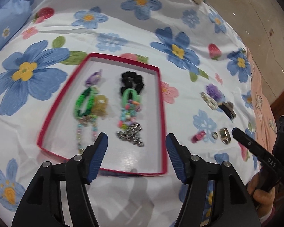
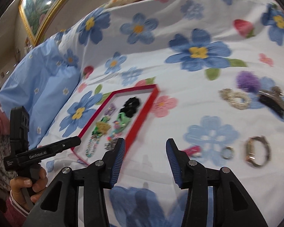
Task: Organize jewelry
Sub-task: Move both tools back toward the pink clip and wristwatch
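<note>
While the red-rimmed box (image 1: 161, 102) lay on the bed's floral sheet (image 1: 123, 28), it held a black scrunchie (image 1: 131, 82), green bands (image 1: 84, 102) and beaded strands (image 1: 127, 117). At three o'clock of it, loose on the sheet, sat a purple pom-pom (image 2: 249, 80), glittery clips (image 2: 234, 99), a small ring (image 2: 227, 152) and a gold band (image 2: 257, 153). Both the left gripper (image 1: 136, 153) and right gripper (image 2: 145, 158) had fingers released, grasping nothing. A gilt-framed picture (image 2: 41, 7) hung at ten o'clock. One handle read "GenRobot.AI" (image 2: 37, 154), the other "DAS" (image 1: 271, 162).
</note>
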The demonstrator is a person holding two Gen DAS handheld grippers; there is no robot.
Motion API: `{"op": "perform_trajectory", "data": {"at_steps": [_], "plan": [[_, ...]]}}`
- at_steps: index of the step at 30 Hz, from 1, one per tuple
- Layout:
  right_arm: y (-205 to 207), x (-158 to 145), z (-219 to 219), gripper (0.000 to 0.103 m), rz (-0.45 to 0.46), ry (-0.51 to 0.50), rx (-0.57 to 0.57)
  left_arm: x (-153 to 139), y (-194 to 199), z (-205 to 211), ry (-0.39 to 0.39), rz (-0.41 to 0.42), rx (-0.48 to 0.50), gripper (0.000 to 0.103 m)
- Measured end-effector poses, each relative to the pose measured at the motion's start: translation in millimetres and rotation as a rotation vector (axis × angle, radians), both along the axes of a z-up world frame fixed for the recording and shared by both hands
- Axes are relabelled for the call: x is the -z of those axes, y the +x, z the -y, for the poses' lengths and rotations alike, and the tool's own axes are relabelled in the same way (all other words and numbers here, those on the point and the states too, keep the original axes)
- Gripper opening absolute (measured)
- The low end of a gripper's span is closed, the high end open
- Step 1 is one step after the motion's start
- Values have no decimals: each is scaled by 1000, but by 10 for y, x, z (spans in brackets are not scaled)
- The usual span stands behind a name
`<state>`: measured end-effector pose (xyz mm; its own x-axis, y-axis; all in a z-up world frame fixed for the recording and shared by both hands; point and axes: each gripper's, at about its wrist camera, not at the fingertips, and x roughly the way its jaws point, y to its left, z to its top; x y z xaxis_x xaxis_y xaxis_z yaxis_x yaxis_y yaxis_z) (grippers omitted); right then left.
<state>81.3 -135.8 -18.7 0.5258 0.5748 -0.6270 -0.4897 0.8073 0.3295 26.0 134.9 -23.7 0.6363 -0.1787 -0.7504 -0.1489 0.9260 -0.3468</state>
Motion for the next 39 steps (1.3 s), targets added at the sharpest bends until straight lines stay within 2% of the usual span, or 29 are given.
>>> {"op": "perform_trajectory", "data": {"at_steps": [8,21,31,39], "plan": [[-95,-31,589,49,18,-6,117,-72,29,376,22,11,62,75],[-131,29,1184,54,19,-7,239,-135,214,931,88,-1,182,83],[-72,123,1359,54,-9,7,264,-50,397,1353,171,-36,312,84],[53,196,1343,54,-36,-10,258,144,605,1555,199,-73,396,84]]}}
